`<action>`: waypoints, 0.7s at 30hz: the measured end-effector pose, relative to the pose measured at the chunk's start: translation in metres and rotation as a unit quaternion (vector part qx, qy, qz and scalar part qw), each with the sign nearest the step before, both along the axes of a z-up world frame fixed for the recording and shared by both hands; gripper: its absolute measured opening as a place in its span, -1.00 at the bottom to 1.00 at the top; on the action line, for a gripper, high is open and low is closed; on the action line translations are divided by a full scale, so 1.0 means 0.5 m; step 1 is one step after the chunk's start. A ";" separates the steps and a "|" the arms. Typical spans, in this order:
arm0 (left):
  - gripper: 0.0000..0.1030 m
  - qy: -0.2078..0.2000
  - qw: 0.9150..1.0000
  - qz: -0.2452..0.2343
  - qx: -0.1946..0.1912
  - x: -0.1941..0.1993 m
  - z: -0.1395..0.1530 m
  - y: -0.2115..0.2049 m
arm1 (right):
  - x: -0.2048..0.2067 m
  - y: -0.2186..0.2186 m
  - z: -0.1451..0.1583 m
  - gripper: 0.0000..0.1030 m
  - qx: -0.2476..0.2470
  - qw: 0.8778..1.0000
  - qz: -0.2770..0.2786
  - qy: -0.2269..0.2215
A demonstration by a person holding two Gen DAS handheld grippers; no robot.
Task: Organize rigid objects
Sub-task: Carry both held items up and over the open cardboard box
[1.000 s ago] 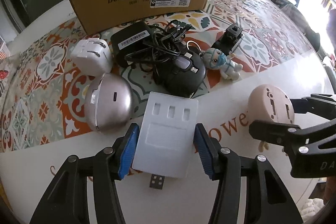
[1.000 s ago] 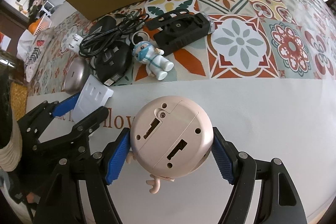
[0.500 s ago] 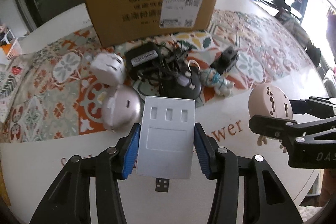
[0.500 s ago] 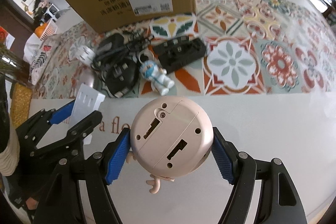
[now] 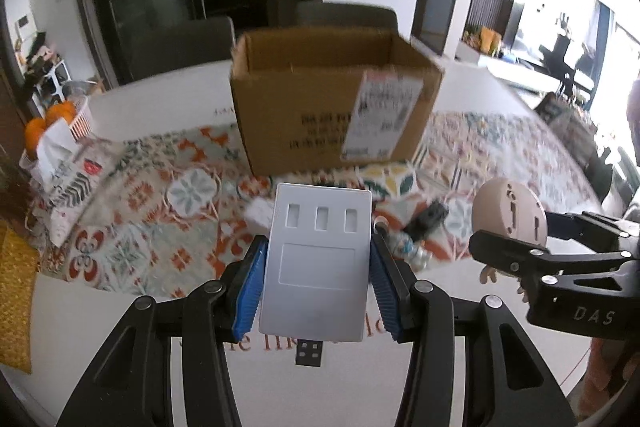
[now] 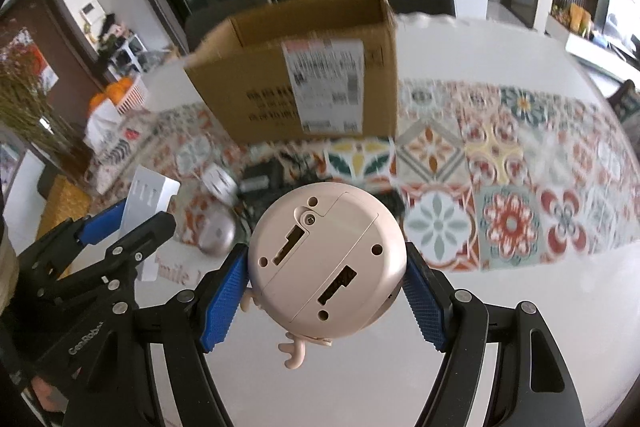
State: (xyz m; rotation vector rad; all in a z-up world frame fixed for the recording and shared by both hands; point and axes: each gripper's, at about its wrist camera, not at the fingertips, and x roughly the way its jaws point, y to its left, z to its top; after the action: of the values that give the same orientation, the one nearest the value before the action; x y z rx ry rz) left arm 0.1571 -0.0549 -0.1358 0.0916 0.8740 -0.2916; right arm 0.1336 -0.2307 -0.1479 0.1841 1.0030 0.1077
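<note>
Two held | left claw (image 5: 318, 291): white USB hub (image 5: 318, 263) | right claw (image 6: 326, 293): round pink gadget (image 6: 326, 261)

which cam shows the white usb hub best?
Left wrist. The white USB hub sits face-on between the left hand-held gripper pads, three slots and plug visible. Right wrist shows only the hub's slanted edge at far left.

Count on and above table: one cardboard box (image 5: 336, 111), one white USB hub (image 5: 318, 263), one pink round gadget (image 6: 326, 259), one silver dome (image 6: 218, 235), one white plug (image 6: 219, 183). One toy figure (image 5: 406, 247), one black clip (image 5: 426, 221), one black adapter (image 6: 262, 173) with tangled cable. Grippers: two, left (image 5: 318, 283) and right (image 6: 326, 287).
</note>
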 end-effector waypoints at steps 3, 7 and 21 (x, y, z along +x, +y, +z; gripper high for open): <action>-0.05 -0.018 1.000 0.008 0.000 0.009 0.030 0.004 | 0.008 0.004 0.029 0.44 -0.001 1.000 0.004 -0.020; -0.05 -0.036 0.999 0.009 -0.004 0.022 0.064 0.007 | 0.021 0.007 0.064 0.44 -0.009 0.999 0.007 -0.049; -0.05 -0.067 0.997 0.021 -0.020 0.136 0.160 0.004 | 0.136 0.006 0.170 0.44 -0.011 0.994 0.018 -0.109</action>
State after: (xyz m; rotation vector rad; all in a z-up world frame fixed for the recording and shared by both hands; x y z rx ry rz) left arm 0.2251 -0.0529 -0.0556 0.0544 0.7367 -0.2598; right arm 0.2018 -0.2278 -0.0630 0.1298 0.7895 0.1467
